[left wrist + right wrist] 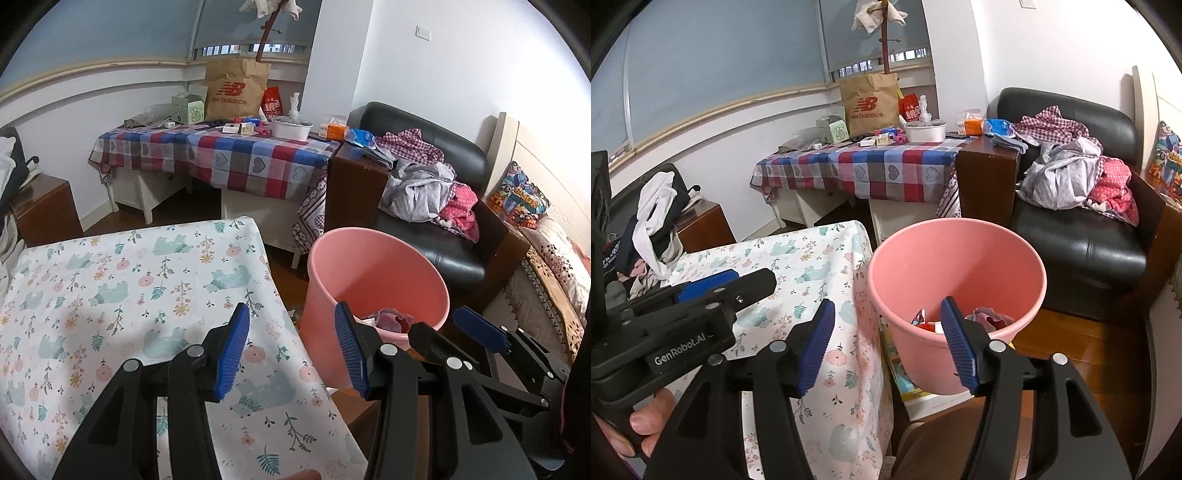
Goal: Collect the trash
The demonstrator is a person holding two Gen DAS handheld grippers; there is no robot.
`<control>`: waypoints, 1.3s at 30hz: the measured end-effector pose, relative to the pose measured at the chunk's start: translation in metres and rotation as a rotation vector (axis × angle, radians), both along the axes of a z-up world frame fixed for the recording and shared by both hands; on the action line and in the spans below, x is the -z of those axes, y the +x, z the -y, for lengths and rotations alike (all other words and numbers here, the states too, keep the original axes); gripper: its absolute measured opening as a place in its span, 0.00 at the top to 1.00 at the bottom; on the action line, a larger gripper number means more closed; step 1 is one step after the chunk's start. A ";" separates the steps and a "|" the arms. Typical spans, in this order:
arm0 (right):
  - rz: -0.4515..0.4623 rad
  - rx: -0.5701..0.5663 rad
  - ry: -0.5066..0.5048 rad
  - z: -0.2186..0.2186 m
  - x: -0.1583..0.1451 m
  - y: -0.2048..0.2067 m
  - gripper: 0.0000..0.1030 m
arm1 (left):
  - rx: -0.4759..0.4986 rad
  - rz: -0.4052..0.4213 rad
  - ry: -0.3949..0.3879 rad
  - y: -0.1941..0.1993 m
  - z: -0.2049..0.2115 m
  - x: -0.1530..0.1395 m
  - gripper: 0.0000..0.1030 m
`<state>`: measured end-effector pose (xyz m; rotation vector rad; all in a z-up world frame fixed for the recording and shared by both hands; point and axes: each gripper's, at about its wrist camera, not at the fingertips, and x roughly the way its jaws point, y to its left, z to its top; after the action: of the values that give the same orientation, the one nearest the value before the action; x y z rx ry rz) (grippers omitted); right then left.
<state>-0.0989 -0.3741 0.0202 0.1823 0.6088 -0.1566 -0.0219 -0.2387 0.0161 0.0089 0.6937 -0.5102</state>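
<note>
Brown paper bag (868, 104), "new balance", on checked tablecloth (871, 168). Left gripper (291, 350), "GenRobot.AI"; right gripper (888, 345): both spread, empty. Pink plastic bin (956, 266) beside floral-clothed table (110, 288).

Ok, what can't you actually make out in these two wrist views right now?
- Pink bin contents: in the right wrist view, the right tool finger and the near rim hide part of the pile; in the left wrist view only a pink scrap shows.
- Small items on the checked table: too small to identify.
- Floor under the floral-covered table: hidden by its cloth.
</note>
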 end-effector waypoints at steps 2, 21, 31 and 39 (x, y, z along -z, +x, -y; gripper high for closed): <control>0.004 0.002 -0.001 -0.002 -0.001 -0.001 0.42 | 0.000 0.002 -0.002 -0.001 -0.001 0.000 0.54; 0.005 0.004 -0.005 -0.004 -0.002 -0.006 0.42 | 0.000 0.000 -0.002 -0.003 -0.004 0.001 0.54; 0.006 0.004 -0.006 -0.005 -0.002 -0.006 0.42 | -0.001 0.000 -0.002 -0.003 -0.004 0.001 0.54; 0.005 0.003 -0.005 -0.004 -0.002 -0.006 0.42 | -0.001 0.001 -0.002 -0.003 -0.004 0.001 0.54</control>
<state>-0.1049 -0.3701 0.0220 0.1793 0.6026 -0.1607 -0.0250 -0.2352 0.0152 0.0072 0.6922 -0.5101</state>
